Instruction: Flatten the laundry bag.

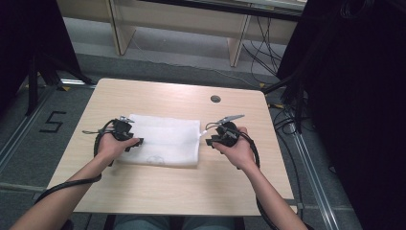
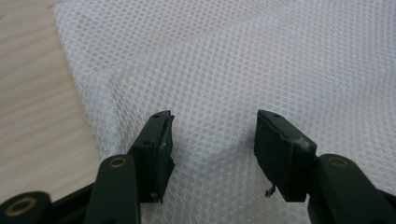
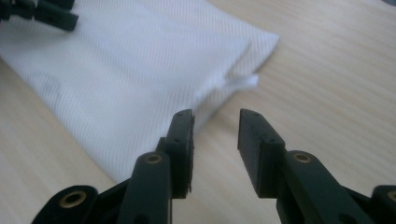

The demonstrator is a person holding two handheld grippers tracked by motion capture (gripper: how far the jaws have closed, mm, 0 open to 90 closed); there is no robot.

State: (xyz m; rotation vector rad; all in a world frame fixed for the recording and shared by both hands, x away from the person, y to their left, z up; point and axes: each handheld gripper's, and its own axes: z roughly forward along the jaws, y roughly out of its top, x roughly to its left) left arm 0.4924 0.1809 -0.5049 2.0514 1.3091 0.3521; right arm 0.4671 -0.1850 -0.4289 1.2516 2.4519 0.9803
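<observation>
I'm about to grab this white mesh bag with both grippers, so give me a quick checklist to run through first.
1. Left gripper jaws apart: ok.
2. Left gripper over the mesh bag: ok, mesh lies between the jaws, not pinched.
3. Right gripper jaws apart: ok.
4. Right gripper lined up on the bag's edge: not ok, bare table lies between the jaws, edge just beside them.
5. White tab at the bag's edge free: ok.
6. Bag contents: cannot tell.

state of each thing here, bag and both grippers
mesh bag: flat on the table, folded, held by neither gripper
white tab: sticks out from the bag's edge, free
left gripper: open, jaws over the bag's mesh
right gripper: open, at the bag's edge, nothing between the jaws
</observation>
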